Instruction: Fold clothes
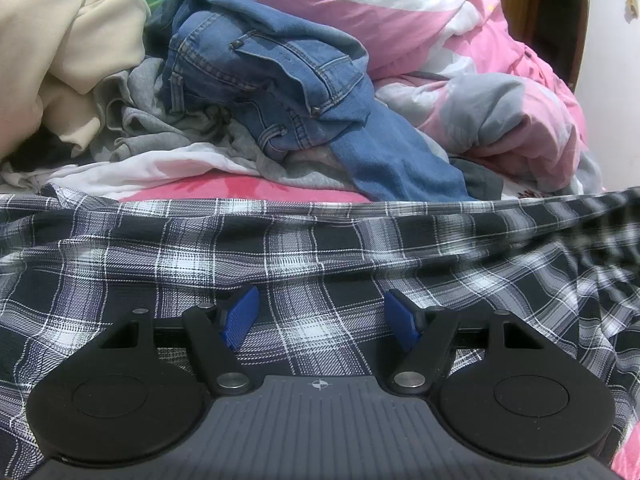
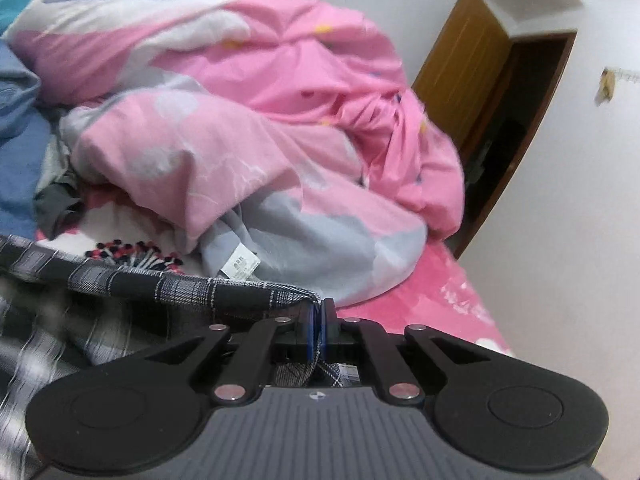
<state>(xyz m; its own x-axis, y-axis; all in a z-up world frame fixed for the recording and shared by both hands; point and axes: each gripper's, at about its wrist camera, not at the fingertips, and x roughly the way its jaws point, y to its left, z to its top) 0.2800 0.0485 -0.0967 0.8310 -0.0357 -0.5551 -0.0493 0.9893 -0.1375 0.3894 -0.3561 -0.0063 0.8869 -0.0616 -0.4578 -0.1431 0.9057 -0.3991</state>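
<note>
Two grippers work over one plaid shirt (image 1: pixel 304 248) spread across the bed. Only the left wrist view shows the pile behind it: blue jeans (image 1: pixel 276 80) heaped on grey garments (image 1: pixel 160 128), with a cream garment (image 1: pixel 72 40) at the far left. The left gripper (image 1: pixel 320 316) hovers over the shirt with its fingers (image 1: pixel 240 316) wide apart, gripping nothing. Only the right wrist view shows the right gripper (image 2: pixel 319 330) pinched tight on a corner of the shirt, whose edge stretches taut from there toward the left. Behind lie a pink duvet (image 2: pixel 248 120) and a wooden door (image 2: pixel 464 64).
</note>
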